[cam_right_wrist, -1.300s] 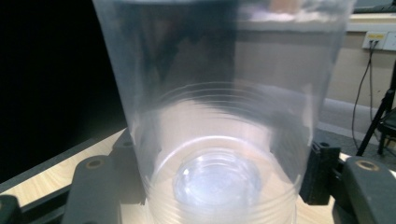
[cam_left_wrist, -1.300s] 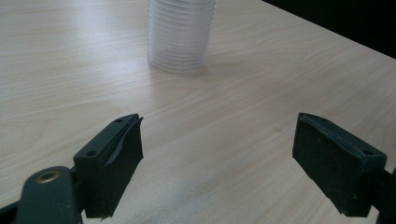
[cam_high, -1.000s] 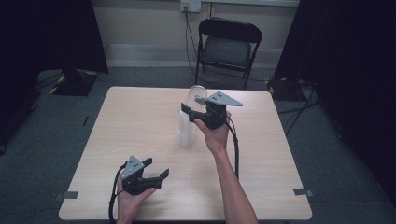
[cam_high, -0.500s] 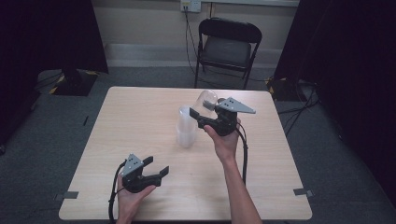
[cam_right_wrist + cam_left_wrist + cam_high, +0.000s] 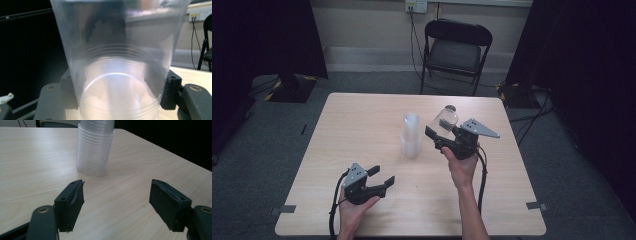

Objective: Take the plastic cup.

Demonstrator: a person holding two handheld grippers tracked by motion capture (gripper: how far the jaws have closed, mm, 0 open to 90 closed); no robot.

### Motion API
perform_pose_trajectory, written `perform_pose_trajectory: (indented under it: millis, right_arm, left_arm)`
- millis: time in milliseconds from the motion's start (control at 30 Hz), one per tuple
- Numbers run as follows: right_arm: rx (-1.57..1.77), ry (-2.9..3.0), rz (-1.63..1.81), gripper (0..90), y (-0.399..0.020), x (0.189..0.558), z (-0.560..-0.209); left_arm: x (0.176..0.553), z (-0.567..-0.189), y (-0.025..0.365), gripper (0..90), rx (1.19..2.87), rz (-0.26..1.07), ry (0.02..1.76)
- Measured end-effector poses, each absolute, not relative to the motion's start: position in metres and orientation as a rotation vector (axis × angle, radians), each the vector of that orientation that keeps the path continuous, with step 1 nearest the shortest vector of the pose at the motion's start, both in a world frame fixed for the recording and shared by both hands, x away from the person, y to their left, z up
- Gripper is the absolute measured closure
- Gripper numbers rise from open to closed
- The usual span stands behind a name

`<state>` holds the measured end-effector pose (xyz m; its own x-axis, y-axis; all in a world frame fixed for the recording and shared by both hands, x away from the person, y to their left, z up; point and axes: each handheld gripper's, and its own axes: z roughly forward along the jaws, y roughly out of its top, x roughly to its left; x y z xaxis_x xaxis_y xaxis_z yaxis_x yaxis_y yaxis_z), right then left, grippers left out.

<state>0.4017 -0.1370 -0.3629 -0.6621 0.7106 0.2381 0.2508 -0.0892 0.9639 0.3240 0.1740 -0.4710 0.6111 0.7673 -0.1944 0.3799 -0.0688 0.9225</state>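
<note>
From my feed I see a pale wood-grain counter [image 5: 362,125] standing on grey carpet [image 5: 272,145]. Beyond its far edge a black folding chair [image 5: 455,52] sits against a cream wall [image 5: 362,25], under a white wall socket [image 5: 416,5] with cables hanging down. Black curtains [image 5: 592,60] close off both sides. Tape marks [image 5: 536,205] lie on the carpet near the counter's front corners.

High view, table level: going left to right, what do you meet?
Left gripper with jaws apart and nothing between them → stack of clear cups standing on the table → single clear cup clamped in the right gripper.
</note>
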Motion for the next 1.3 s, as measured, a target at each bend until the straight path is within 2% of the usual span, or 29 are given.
perform_pose_trajectory:
  millis: [300,467,967,1300]
  right_arm:
    - [1.111,1.880,1.861,35.6,-0.137,0.384,-0.389]
    - [1.149,1.884,1.904,35.6,-0.137,0.377,-0.402]
    - [1.230,1.937,1.936,35.4,-0.125,0.364,-0.430]
    - [1.254,1.974,1.968,35.4,-0.116,0.358,-0.437]
  left_arm:
    - [0.326,-0.466,0.164,30.7,1.681,0.402,0.929]
    - [0.327,-0.463,0.163,36.9,1.662,0.439,0.910]
    - [0.331,-0.458,0.152,37.0,1.658,0.442,0.866]
    - [0.332,-0.459,0.146,24.1,1.662,0.405,0.861]
